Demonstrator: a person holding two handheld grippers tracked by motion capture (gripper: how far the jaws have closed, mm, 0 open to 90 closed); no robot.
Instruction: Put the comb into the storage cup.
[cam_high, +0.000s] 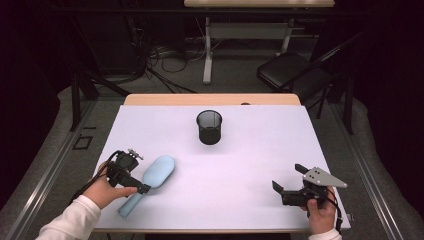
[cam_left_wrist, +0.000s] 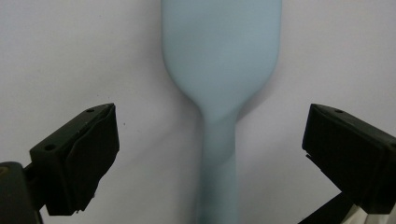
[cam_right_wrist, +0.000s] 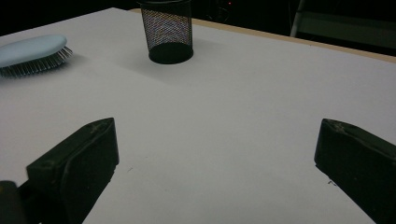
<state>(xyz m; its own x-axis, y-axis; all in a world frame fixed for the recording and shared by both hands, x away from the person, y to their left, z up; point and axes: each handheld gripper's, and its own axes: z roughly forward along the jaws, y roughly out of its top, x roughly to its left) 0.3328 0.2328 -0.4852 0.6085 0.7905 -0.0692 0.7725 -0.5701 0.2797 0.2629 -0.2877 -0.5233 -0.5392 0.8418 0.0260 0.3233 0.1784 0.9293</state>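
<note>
While both tongs gape, left tongs (cam_high: 134, 172) straddling one blue hairbrush (cam_high: 152, 179), one mesh cup (cam_high: 209, 127), right tongs (cam_high: 288, 180) idle

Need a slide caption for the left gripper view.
Open left gripper straddling the handle of a pale blue hairbrush lying on the white table.

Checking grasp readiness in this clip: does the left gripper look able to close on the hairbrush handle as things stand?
Probably yes. The left gripper is open, one jaw on each side of the light blue hairbrush handle, with nothing between them.
</note>
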